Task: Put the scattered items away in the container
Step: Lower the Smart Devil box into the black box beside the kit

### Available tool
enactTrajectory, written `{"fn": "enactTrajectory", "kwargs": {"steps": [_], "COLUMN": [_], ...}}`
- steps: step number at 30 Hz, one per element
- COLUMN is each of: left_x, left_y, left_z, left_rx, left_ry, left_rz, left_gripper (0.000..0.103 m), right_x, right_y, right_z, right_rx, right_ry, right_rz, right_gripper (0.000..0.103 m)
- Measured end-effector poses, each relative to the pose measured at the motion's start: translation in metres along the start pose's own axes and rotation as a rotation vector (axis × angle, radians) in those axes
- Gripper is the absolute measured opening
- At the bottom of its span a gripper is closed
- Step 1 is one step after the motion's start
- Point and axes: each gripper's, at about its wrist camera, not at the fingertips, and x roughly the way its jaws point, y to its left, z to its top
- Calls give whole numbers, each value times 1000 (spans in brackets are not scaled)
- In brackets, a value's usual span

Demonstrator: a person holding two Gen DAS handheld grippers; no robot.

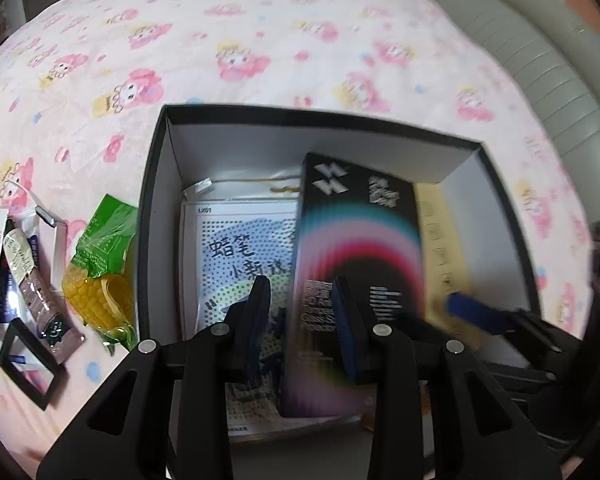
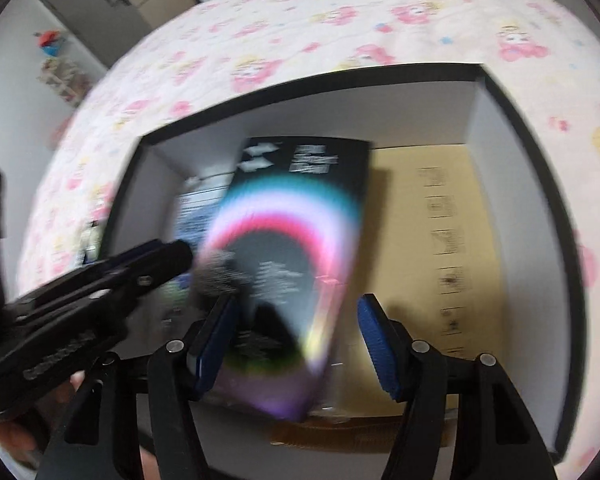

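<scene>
Glossy black flat pkg [image 1: 360, 264], matte box [image 1: 156, 184]

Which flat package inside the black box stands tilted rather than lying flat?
The black package with the rainbow arc; the dotted white pack and tan card lie flat.

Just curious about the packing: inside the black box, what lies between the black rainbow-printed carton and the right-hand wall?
A flat tan cardboard package with small printed squares, lying on the box floor; the right wrist view shows it best.
</scene>
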Motion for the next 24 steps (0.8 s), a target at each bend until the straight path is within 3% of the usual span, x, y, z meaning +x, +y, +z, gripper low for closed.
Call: {"fn": "enactTrajectory", "kwargs": {"steps": [4,10,15,19,24], "left_x": [21,28,22,8,-4], "left_y": [-3,-17,-30,-26,-5], "left_z": [10,12,9,7,7], "left_rx": [-33,-25,25,32,-41], "left_ry": [69,88,80,44,13], "left_rz": [15,-30,-154,-108,-66], "left_gripper": [38,43,42,42,38], "right_x": [-1,-4,-2,-7,-10], "right_y": [-11,-16,-9,-11,0], "right_z": [2,3,2,0,1], "right_rx": [25,20,-9,7,-20], "right_ry": [-14,-21,-2,-20,-44], "right_rz": [-102,-131,-102,-102,-52], "right_gripper": [60,60,61,61,62]}}
